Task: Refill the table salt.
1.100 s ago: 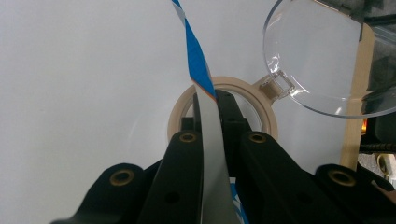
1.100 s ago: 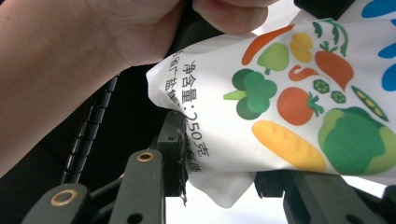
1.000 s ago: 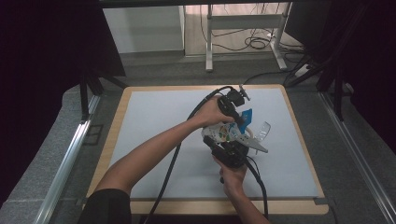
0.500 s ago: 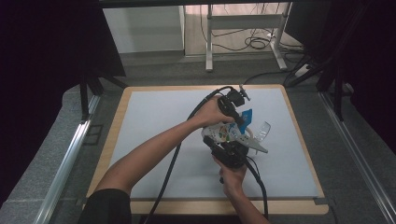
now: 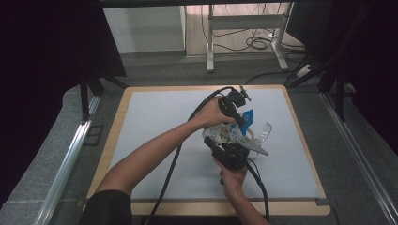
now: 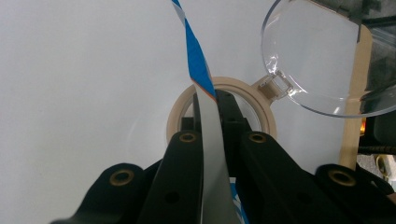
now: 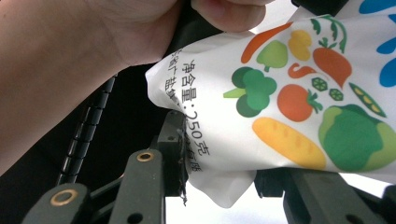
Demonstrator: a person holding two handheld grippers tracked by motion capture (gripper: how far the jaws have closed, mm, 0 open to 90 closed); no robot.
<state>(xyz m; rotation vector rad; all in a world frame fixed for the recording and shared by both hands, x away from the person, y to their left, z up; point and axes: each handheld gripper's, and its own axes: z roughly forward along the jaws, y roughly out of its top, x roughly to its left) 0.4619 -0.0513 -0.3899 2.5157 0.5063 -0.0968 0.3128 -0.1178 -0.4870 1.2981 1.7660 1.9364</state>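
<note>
White pouch (image 7: 280,116) (vegetable print) pinched by both grippers, left (image 6: 208,140) and right (image 7: 219,182).

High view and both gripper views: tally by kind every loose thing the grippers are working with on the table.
White pouch printed with vegetables: 1
Clear plastic round lid: 1
Beige round ring under the lid: 1
Total: 3
</note>
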